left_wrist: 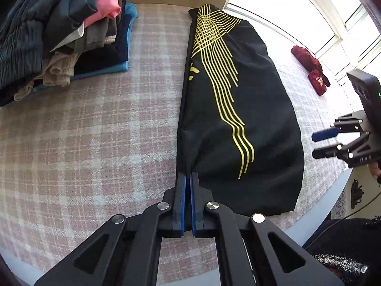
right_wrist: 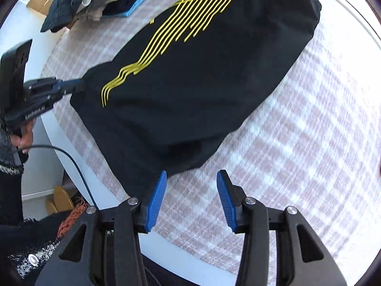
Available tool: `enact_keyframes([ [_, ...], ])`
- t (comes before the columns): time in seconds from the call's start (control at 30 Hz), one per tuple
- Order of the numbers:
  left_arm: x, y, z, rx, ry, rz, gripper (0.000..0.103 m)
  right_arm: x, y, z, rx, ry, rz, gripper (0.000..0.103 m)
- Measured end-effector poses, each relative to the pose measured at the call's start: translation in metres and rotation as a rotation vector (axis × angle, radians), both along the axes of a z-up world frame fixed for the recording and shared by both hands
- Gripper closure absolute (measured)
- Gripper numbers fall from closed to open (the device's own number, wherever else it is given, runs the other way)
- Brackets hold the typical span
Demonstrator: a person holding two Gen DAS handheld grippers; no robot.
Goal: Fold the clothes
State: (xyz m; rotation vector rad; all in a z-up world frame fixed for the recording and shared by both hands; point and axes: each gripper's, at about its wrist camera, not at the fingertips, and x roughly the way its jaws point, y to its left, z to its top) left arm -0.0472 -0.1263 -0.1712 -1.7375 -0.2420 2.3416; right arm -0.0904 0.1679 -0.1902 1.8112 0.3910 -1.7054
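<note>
A black garment with yellow line print lies folded lengthwise on the pink plaid cloth. My left gripper is shut on the garment's near left corner. In the right wrist view the garment fills the middle, and the left gripper pinches its left corner. My right gripper is open and empty, just above the garment's near edge; its left pad overlaps the black cloth. It also shows in the left wrist view, off the garment's right side.
A stack of folded clothes sits at the far left. A dark red folded item lies at the far right near the window. The table's white rim curves along the near right. A cable hangs by the table's edge.
</note>
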Motion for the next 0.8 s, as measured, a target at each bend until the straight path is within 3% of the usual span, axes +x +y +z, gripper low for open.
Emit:
enact_keyframes([
  [0.07, 0.002, -0.002, -0.001, -0.028, -0.009, 0.007, 0.097, 0.017, 0.002, -0.011, -0.003, -0.015, -0.034, 0.06],
  [0.17, 0.016, -0.004, 0.017, 0.016, 0.042, -0.029, 0.096, 0.029, -0.003, -0.021, 0.005, -0.012, -0.098, 0.06],
  [0.27, 0.023, 0.012, 0.024, 0.082, 0.057, -0.135, 0.095, 0.036, -0.011, -0.023, 0.046, 0.044, -0.106, 0.059],
  [0.33, 0.02, 0.03, 0.014, 0.076, 0.029, -0.202, 0.09, 0.043, -0.018, -0.022, 0.057, 0.085, -0.086, 0.058],
  [0.37, 0.018, 0.038, 0.009, 0.065, 0.015, -0.228, 0.091, 0.047, -0.021, -0.021, 0.07, 0.114, -0.063, 0.065],
  [0.4, 0.018, 0.044, 0.003, 0.045, 0.002, -0.243, 0.092, 0.052, -0.024, -0.021, 0.093, 0.148, -0.02, 0.081],
  [0.47, 0.018, 0.052, -0.004, 0.011, -0.025, -0.267, 0.095, 0.062, -0.023, -0.022, 0.13, 0.128, 0.046, 0.096],
  [0.5, 0.021, 0.046, -0.001, 0.003, -0.038, -0.265, 0.09, 0.065, -0.019, -0.022, 0.138, 0.093, 0.066, 0.096],
  [0.57, 0.026, 0.036, 0.009, -0.014, -0.035, -0.251, 0.092, 0.065, -0.004, -0.017, 0.126, 0.031, 0.06, 0.095],
  [0.63, 0.029, 0.029, 0.023, -0.015, -0.012, -0.241, 0.092, 0.048, 0.014, 0.006, 0.097, 0.071, -0.008, 0.086],
  [0.7, 0.019, 0.027, 0.04, -0.002, 0.022, -0.232, 0.089, 0.016, 0.033, 0.035, 0.028, 0.109, -0.101, 0.067],
  [0.8, -0.014, 0.03, 0.067, 0.02, 0.082, -0.22, 0.085, -0.051, 0.059, 0.071, -0.039, 0.243, -0.236, 0.053],
])
